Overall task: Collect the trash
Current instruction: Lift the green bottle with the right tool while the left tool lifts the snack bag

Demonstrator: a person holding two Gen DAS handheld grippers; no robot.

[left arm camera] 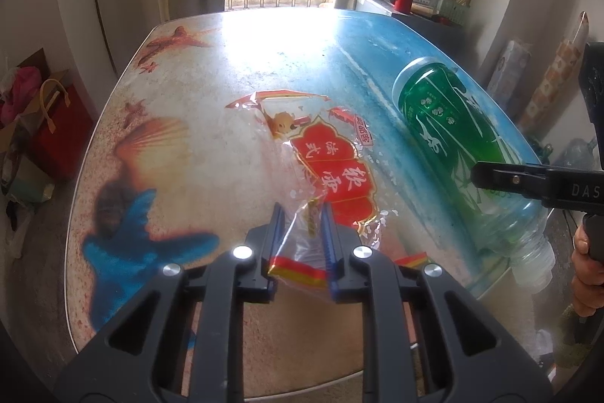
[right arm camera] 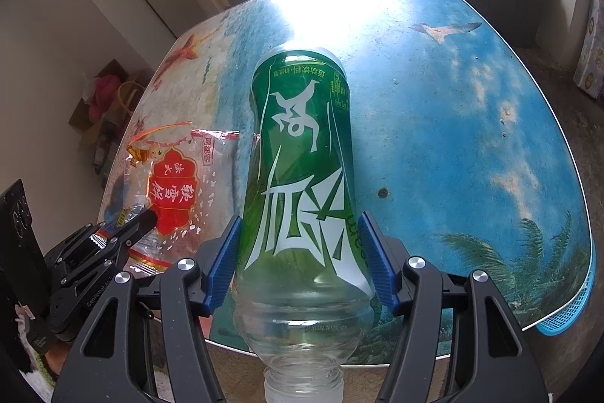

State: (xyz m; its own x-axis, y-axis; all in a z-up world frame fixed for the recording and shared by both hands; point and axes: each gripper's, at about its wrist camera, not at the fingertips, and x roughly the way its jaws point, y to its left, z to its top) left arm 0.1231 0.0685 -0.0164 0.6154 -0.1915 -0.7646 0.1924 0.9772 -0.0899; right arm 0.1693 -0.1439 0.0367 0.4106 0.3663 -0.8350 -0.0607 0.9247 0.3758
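- Two trash items are seen on the table (right arm camera: 472,123): a clear snack wrapper (left arm camera: 324,161) left of centre and a green-labelled plastic bottle (right arm camera: 302,176) to its right.
- Left gripper (left arm camera: 302,214) is closed down on the near corner of the wrapper; the film is pinched and bunched between the blue pads, the rest lies on the tabletop.
- Right gripper (right arm camera: 298,244) stands about half open around the bottle's lower body; pads sit against or just beside the label on both sides, firm contact cannot be confirmed.
- Bottle lies on its side, neck and cap end toward the near table edge and overhanging it, base pointing far.
- Wrapper handling, judged: very light, limp, crinkly film; easily slipped or torn, so a bunched corner is the best hold, as taken.
- Bottle handling, judged: apparently empty, light, thin-walled; smooth and round, so it is likely to roll or squirt out if squeezed off-centre. Best hold is across the labelled waist, not the tapered clear shoulder.
- Materials: glossy printed beach-scene tabletop, hard and slick; wrapper transparent with red lobed print and striped edge; bottle clear plastic with shiny green sleeve, ribbed neck, whitish cap.
- A blue mesh item (right arm camera: 570,312) is seen at the near-right table edge; no bin is visible.
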